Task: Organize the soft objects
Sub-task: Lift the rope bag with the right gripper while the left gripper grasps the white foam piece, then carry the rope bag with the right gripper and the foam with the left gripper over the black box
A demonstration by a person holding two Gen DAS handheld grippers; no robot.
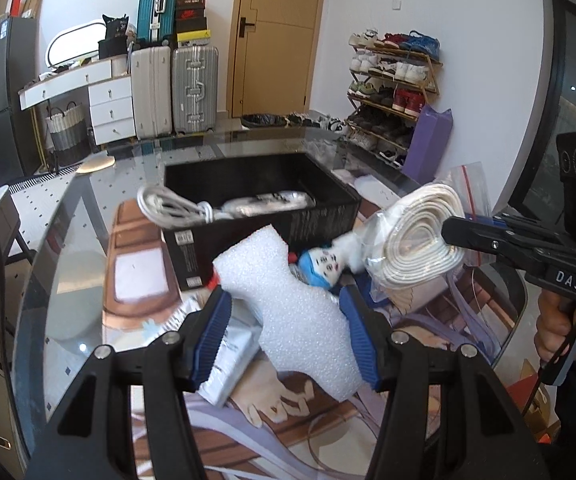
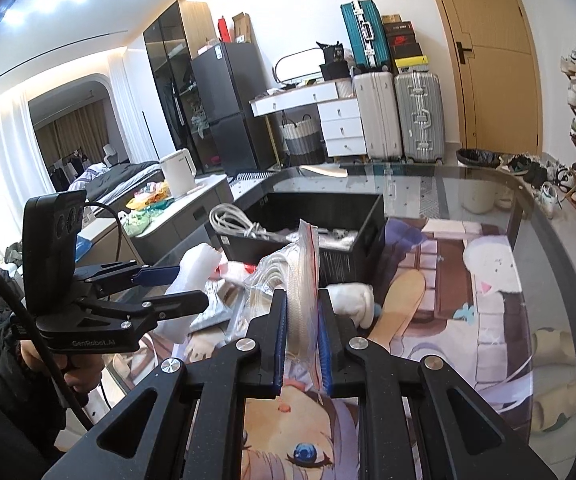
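Risk: left hand-held gripper [image 1: 284, 334] clamps foam block [image 1: 288, 300], right hand-held gripper [image 2: 302, 336] pinches bagged strap coil [image 2: 288, 280]; either could snag cable [image 1: 172, 208] at box [image 1: 256, 184] 10 o'clock corner.

White, pebbled foam piece [image 1: 288, 300]; cream coiled strap [image 1: 420, 236] inside clear bag [image 2: 272, 276] with red zip line. Small doll [image 1: 320, 266]: blue cap, white face, dark dots. Black box [image 1: 256, 204] with white printed label; white cable [image 1: 168, 208] draped over rim. Black claws, blue ribbed pads [image 1: 212, 336]. Glass worktop [image 2: 548, 280] over anime-print mat [image 2: 468, 300] in brown, lilac, peach.
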